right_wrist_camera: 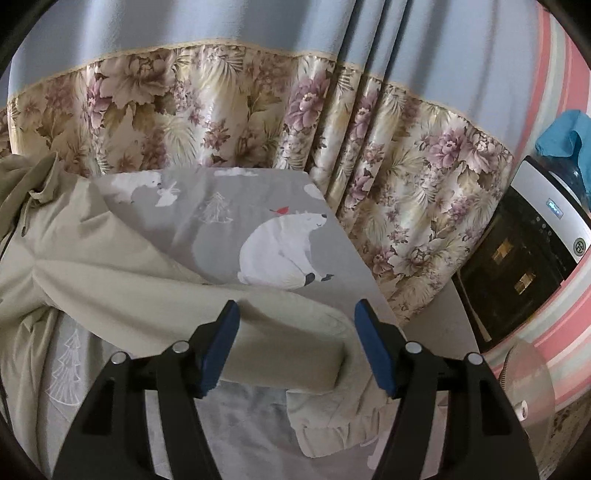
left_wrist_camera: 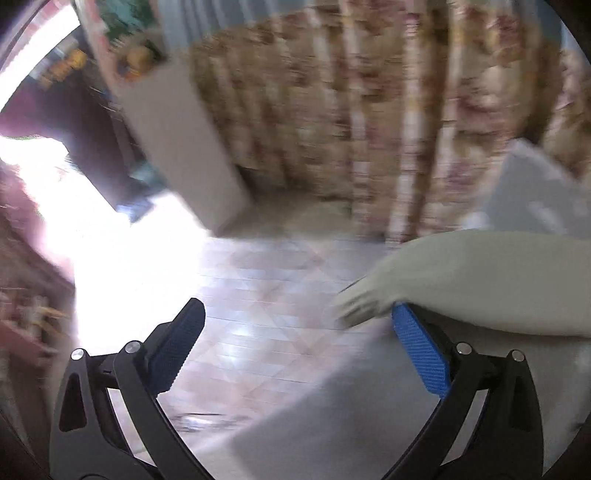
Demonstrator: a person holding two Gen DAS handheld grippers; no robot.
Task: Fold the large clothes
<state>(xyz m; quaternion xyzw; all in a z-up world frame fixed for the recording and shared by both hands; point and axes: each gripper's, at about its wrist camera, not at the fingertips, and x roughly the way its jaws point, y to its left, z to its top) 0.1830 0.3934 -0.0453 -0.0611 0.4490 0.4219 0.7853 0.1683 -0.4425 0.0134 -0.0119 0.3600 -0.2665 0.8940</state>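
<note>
Blurred left view, cropped cloth in the right

The left wrist view is smeared by motion — the floral curtain (left_wrist_camera: 369,110) and the shelf clutter (left_wrist_camera: 66,66) at upper left cannot be read, and glare whites out the left side. In the right wrist view the beige garment (right_wrist_camera: 110,266) runs off the left edge, its folded sleeve end partly hidden behind the right tool (right_wrist_camera: 295,347).

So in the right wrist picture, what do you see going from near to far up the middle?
Right gripper → beige sleeve → grey sheet with a polar bear → flowery curtain → blue curtain.
</note>
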